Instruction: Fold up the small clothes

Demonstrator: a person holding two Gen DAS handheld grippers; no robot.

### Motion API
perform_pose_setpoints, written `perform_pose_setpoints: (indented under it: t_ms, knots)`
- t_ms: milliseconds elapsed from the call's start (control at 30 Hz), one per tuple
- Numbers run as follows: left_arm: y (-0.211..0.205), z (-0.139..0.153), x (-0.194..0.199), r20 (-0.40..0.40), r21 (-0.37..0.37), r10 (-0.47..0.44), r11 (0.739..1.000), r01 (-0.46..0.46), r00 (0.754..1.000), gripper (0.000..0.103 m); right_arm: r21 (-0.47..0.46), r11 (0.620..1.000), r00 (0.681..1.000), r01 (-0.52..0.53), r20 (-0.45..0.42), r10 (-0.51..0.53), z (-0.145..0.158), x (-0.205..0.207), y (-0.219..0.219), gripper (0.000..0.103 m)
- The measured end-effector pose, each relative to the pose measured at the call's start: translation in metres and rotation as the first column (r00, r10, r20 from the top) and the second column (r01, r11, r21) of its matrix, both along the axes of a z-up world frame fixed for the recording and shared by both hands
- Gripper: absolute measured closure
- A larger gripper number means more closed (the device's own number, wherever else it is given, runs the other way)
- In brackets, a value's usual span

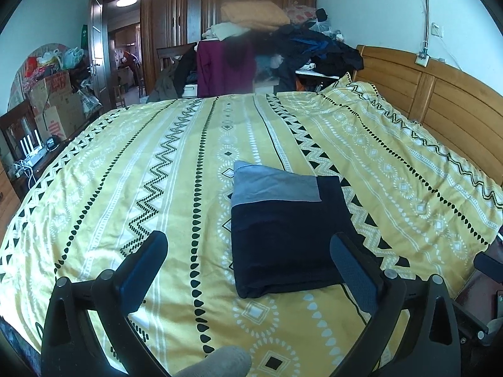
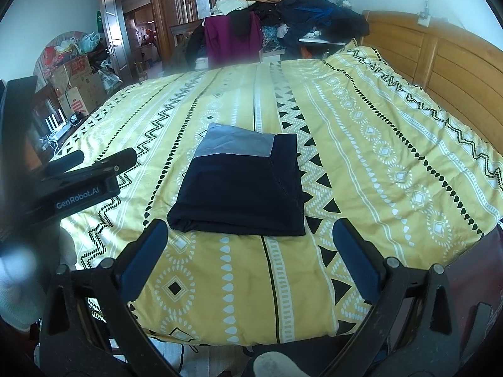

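A folded navy garment with a grey band lies flat on the yellow patterned bedspread — grey end toward the far clothes pile, folded edge nearest. The right claw hovers just short of it, jaws wide, empty. The left claw hangs low over it — wide too, right finger above the garment's near corner.

Your bed, yellow patterned cover, carries one folded dark garment with a grey band; it lies flat, well clear of the headboard, apparently alone.
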State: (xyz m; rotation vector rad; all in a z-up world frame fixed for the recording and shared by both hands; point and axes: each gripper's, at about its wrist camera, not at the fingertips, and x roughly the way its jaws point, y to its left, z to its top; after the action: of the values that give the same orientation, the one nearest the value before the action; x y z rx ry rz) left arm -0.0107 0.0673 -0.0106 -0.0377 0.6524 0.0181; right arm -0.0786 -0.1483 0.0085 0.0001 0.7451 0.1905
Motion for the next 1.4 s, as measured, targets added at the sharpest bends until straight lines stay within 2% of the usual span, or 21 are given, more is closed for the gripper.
perform_pose_setpoints:
  t_ms: [700, 800, 933, 1267, 1400]
  knots:
    - [0.004, -0.008, 0.005, -0.045, 0.001, 0.011, 1.0, -0.011, 0.999, 0.0, -0.002, 1.0, 1.0, -0.011, -0.012, 0.011, -0.004, 0.0, 0.007, 0.0]
    - [0.01, -0.01, 0.004, -0.039, -0.02, 0.032, 0.999, -0.033, 0.999, 0.0, -0.001, 1.0, 1.0, -0.009, -0.011, 0.009, -0.004, 0.0, 0.008, 0.0]
    - [0.01, -0.009, 0.001, -0.018, -0.004, 0.025, 1.0, -0.025, 1.0, 0.0, 0.002, 1.0, 1.0, -0.008, -0.012, 0.008, -0.005, 0.001, 0.008, 0.0]
    - [0.006, -0.008, 0.002, -0.037, -0.001, 0.009, 1.0, -0.009, 0.999, 0.0, 0.007, 1.0, 1.0, -0.007, -0.002, 0.007, -0.003, -0.005, 0.007, 0.0]
    - [0.01, -0.009, 0.001, -0.053, -0.027, 0.007, 1.0, -0.009, 0.999, 0.0, 0.003, 1.0, 1.0, 0.007, 0.031, -0.007, 0.003, -0.007, 0.008, 0.0]
